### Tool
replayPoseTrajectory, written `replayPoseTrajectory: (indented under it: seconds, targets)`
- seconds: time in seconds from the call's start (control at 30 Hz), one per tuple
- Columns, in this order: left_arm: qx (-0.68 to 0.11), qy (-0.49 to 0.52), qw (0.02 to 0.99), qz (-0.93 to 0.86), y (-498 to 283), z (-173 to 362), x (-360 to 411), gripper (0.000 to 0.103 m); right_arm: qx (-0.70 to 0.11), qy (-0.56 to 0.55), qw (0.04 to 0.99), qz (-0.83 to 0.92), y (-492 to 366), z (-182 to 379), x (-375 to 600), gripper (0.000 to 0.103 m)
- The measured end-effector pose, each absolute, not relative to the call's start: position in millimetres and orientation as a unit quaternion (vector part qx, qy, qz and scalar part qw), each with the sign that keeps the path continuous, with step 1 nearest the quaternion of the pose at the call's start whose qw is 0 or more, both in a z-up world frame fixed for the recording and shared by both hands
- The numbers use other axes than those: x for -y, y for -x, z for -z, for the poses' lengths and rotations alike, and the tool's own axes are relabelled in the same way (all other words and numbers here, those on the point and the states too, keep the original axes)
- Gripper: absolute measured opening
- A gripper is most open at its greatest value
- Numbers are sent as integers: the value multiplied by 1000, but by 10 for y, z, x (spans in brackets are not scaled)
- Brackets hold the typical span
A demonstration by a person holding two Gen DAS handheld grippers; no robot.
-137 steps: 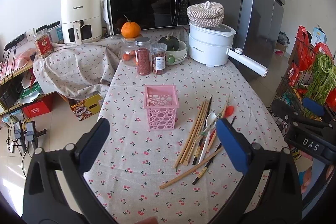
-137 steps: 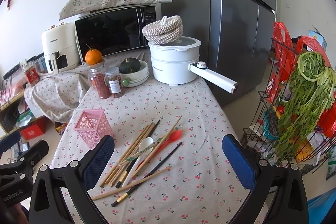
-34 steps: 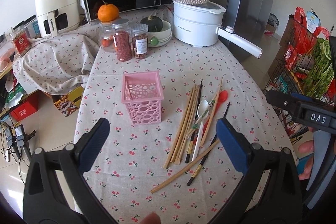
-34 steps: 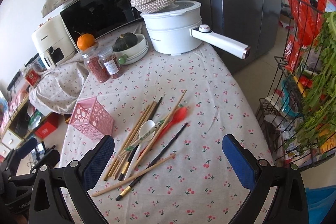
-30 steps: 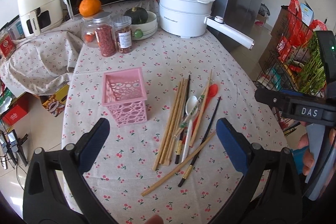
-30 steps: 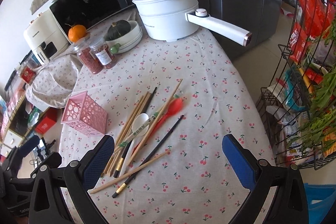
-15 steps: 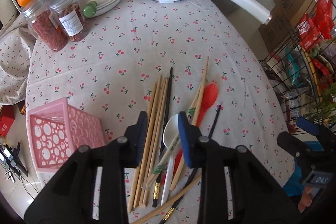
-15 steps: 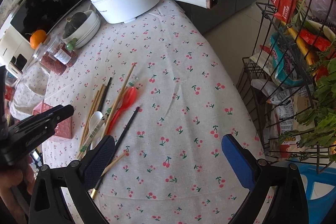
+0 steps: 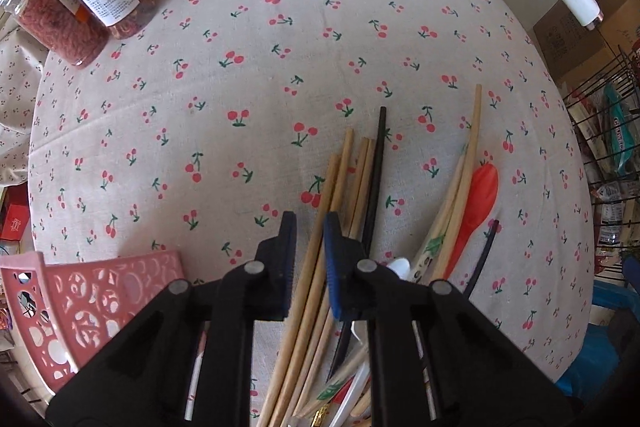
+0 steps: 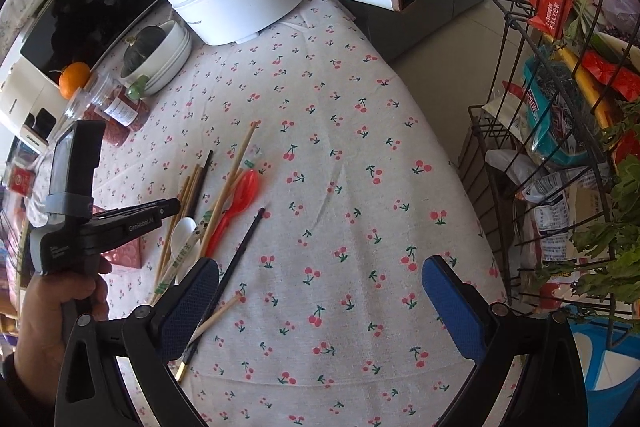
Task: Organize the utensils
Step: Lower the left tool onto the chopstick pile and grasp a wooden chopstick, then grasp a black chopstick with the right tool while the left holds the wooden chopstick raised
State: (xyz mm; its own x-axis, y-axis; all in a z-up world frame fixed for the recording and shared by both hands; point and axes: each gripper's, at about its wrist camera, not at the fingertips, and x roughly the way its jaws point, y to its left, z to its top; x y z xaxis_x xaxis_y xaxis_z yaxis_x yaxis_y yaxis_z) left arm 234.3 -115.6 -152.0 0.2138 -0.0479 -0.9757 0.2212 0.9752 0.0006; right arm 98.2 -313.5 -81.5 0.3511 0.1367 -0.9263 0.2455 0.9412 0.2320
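Closing on wooden chopsticks (image 9: pixel 320 259) just beside the pink basket (image 9: pixel 100 299), the left gripper (image 9: pixel 310 223) is needing a square, firm pinch; the right gripper (image 10: pixel 320 291) is waiting wide open, empty.
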Motion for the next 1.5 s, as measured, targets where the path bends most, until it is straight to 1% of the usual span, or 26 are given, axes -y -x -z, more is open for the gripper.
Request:
replayPoseTrajectory:
  seconds: [0.1,0.17,0.3,0.33,0.43,0.57,0.63,0.7,0.8,1.03,1.23,1.33,1.4,1.5]
  targets:
    - [-619,-77,778,81,-2404,1557,1175,15,-572,-165,803,33,-993,838,3108,102]
    - [-633,-81,766,76,-2407,1634,1148,15,-576,-164,800,33,-998,865,3098,102]
    - [-624,-70,774,83,-2399,1672,1065,15,-584,-169,793,28,-994,928,3076,102]
    - [-623,-68,775,85,-2389,1677,1047,9,-587,-170,791,25,-996,953,3063,102]
    - [-613,-68,782,91,-2345,1664,1054,8,-605,-175,777,12,-1006,1080,2990,102]
    - [-579,-66,804,113,-2114,1392,1044,7,-636,-203,744,-25,-1000,1307,2846,87]
    - [-560,-69,816,125,-1995,1227,1040,7,-646,-221,730,-41,-1000,1396,2783,83]
    - [-537,-72,829,135,-1866,1062,1016,7,-652,-237,718,-54,-1000,1461,2719,73]
    - [-511,-67,843,153,-1645,843,906,6,-656,-260,705,-68,-999,1526,2636,65]
    - [-464,-40,868,175,-1273,472,514,6,-658,-281,695,-71,-1020,1604,2447,50]
    - [-442,10,879,180,-1018,372,119,6,-652,-209,727,-59,-1053,1537,2117,42]
    - [-440,43,879,180,-976,353,-57,6,-648,-151,745,-48,-1067,1519,1980,30]
    - [-440,54,877,184,-958,352,-121,6,-646,-119,753,-39,-1034,1505,1963,9]
    - [-439,66,875,191,-917,353,-191,6,-649,-132,748,-41,-1055,1528,2100,3]
